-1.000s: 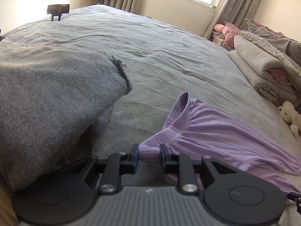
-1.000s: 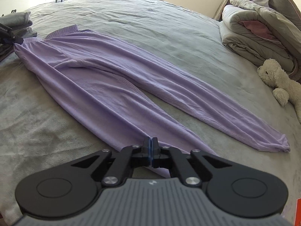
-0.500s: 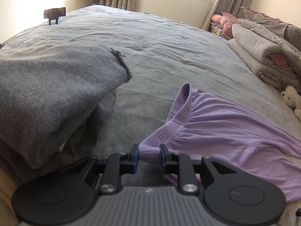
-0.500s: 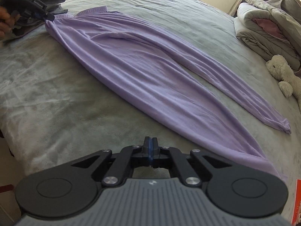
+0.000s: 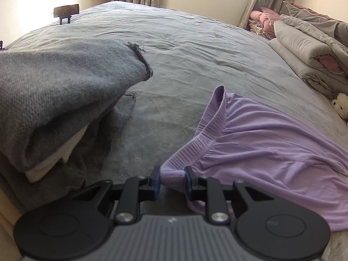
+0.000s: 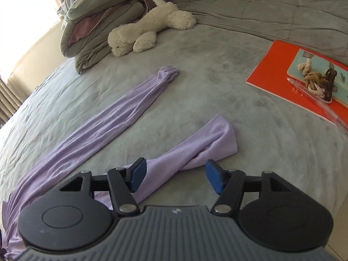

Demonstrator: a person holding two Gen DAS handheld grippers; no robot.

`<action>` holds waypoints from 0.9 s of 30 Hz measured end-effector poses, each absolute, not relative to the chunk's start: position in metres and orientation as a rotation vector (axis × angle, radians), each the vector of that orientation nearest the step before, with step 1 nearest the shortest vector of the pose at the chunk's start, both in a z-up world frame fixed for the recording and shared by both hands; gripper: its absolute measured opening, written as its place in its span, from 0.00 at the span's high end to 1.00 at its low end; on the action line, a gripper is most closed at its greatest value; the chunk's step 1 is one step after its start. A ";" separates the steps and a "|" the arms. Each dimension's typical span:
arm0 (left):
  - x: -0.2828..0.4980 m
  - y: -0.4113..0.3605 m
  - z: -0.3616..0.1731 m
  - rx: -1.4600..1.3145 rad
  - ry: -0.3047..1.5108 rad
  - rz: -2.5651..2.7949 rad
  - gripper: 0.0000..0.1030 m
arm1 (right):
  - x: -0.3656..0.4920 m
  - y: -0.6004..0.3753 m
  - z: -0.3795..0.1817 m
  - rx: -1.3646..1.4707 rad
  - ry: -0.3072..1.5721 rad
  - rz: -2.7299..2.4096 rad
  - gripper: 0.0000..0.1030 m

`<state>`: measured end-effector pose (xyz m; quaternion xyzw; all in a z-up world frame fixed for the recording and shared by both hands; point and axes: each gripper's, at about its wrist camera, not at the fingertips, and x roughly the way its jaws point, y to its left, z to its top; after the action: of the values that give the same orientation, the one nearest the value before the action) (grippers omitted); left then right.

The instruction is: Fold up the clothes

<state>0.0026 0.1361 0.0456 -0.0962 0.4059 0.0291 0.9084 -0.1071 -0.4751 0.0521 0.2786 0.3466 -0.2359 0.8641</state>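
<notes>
The grey bed (image 6: 217,69) carries everything, and the lilac trousers (image 5: 271,152) lie spread flat across it, waistband toward the stack of folded grey clothes (image 5: 54,91) and both legs running out toward the white soft toy (image 6: 150,28). The trousers look thin, light and limp; they will likely sag and drag on the bedcover rather than hold any shape, so each end needs its own hold. The left gripper (image 5: 172,179) has its jaws clamped on a bunched corner of the ribbed waistband (image 5: 208,130), a thicker, firmer edge. The right gripper (image 6: 175,177) has its jaws opening, straddling the nearer trouser leg without pressing it; the cuff (image 6: 224,139) just ahead is probably the best grip.
</notes>
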 end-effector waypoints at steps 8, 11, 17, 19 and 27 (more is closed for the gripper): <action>0.002 0.135 0.043 -0.174 0.827 0.066 0.78 | -0.094 -0.512 0.042 0.648 0.728 -0.634 0.51; 0.003 0.136 0.043 -0.176 0.826 0.068 0.78 | -0.088 -0.516 0.040 0.654 0.734 -0.630 0.62; 0.003 0.135 0.043 -0.174 0.825 0.069 0.78 | -0.079 -0.517 0.040 0.569 0.739 -0.699 0.75; 0.003 0.135 0.043 -0.177 0.827 0.066 0.78 | -0.081 -0.516 0.045 0.579 0.720 -0.669 0.73; 0.004 0.134 0.043 -0.177 0.828 0.066 0.78 | -0.063 -0.512 0.027 0.528 0.813 -0.673 0.79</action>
<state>0.0038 0.1341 0.0430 -0.0857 0.4017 0.0322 0.9112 -0.0627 -0.5118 0.0269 0.2489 0.3832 -0.3172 0.8310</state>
